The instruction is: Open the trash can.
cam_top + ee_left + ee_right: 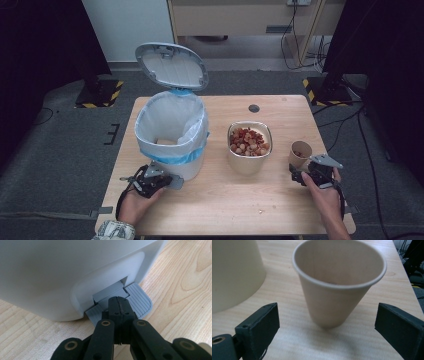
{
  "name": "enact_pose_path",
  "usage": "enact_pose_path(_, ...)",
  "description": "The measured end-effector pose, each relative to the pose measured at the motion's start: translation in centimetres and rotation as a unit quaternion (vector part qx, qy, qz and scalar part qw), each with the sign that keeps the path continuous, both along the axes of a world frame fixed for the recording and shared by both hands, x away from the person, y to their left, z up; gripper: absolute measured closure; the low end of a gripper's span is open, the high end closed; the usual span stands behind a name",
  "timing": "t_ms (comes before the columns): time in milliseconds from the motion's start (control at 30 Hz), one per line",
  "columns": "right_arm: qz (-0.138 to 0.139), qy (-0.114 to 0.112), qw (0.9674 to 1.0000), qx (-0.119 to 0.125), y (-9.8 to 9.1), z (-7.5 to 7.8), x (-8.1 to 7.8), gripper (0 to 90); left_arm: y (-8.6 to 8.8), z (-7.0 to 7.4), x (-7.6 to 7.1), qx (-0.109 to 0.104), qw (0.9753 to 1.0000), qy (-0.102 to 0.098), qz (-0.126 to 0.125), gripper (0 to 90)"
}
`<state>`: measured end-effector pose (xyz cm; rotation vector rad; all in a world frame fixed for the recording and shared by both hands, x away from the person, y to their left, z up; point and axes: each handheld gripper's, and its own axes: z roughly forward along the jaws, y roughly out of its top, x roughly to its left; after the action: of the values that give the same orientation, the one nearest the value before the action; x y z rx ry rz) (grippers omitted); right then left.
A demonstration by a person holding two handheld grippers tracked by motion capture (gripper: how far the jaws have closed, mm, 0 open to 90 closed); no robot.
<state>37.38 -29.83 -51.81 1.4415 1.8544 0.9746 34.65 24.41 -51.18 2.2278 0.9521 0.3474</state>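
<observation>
Where the bin's white liner folds inward, hard to make out the pale lump lying at the bottom. One bin (172,132) on the table (225,200), lid (171,65) tipped up behind it, blue bag edge round the rim. Just right of the bin, one cream bowl (249,145) heaped with reddish and pale bits, too small to name or count. Farther right of the bin, past the bowl, one paper cup (300,153), upright, something dark and small inside, unclear what. One crumb (259,212) loose on the table, well in front of the bowl.

Two grippers. Left gripper (150,181) at the bin's foot: fingers (119,307) pressed together, tips resting on the grey ribbed pedal (140,301), part of which hidden beneath them. Bin top cut off in the left gripper view.

Right gripper (312,174) just in front of the cup: fingers (259,326) spread wide, either side of the cup (338,287), not touching it. Bowl wall (235,272) cut off at the left edge there.
</observation>
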Motion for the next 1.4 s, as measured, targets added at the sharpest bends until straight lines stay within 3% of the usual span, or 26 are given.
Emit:
enact_pose_path(233, -0.010, -0.026, 0.9994, 0.018, -0.3, 0.3, 1.1, 5.9, 0.0, 0.0, 0.0, 0.000, 1.0000, 0.000, -0.001, 90.0)
enact_pose_path(567, -0.013, -0.032, 0.9987, 0.037, 0.1, -0.1, 2.8, 6.8, 0.0, 0.0, 0.0, 0.001, 1.0000, -0.001, -0.002, 90.0)
enact_pose_path(867, -0.014, -0.039, 0.9985, 0.036, 0.7, -0.4, 3.8, 8.3, 0.0, 0.0, 0.0, 0.001, 1.0000, -0.002, -0.002, 90.0)
enact_pose_path(1100, -0.021, -0.046, 0.9979, 0.042, 0.3, -0.4, 3.9, 16.7, 0.0, 0.0, 0.0, 0.001, 1.0000, -0.001, -0.002, 90.0)
enact_pose_path(1267, -0.003, -0.049, 0.9977, 0.047, 0.0, -0.3, 3.8, 24.4, 0.0, 0.0, 0.0, 0.001, 1.0000, -0.001, -0.003, 90.0)
enact_pose_path(1400, 0.007, -0.069, 0.9959, 0.058, -0.2, 0.4, 3.5, 27.3, 0.0, 0.0, 0.0, 0.001, 1.0000, -0.002, -0.002, 90.0)
